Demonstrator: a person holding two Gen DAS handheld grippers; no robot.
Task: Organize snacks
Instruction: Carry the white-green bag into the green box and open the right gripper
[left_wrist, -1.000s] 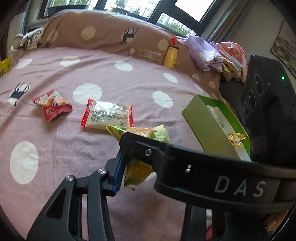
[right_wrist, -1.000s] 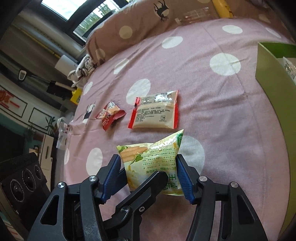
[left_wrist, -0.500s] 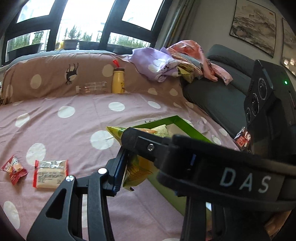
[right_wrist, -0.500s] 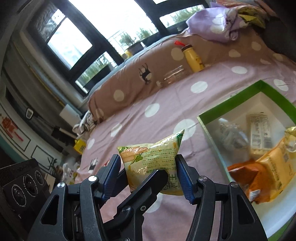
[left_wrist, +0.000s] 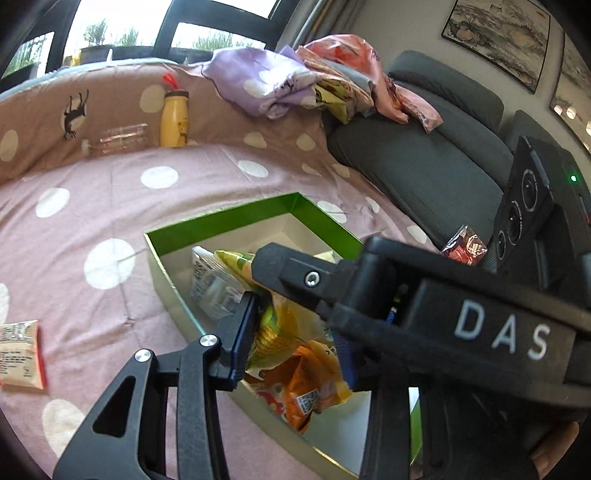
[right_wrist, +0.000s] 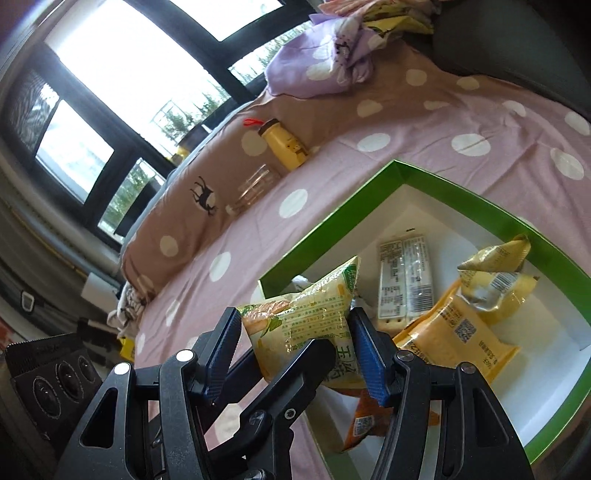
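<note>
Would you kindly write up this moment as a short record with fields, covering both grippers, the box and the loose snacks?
right gripper: shut on green-yellow snack packet, held above green box
left gripper: fingers spread, holding nothing, around the same packet
box contents: orange packet, yellow packets, white cracker pack
outside the box: red-edged white packet on dotted bedspread
background: yellow bottle

The right tool (right_wrist: 297, 338) grips a yellow-green snack bag (right_wrist: 306, 314) above the green box (right_wrist: 332, 218).
</note>
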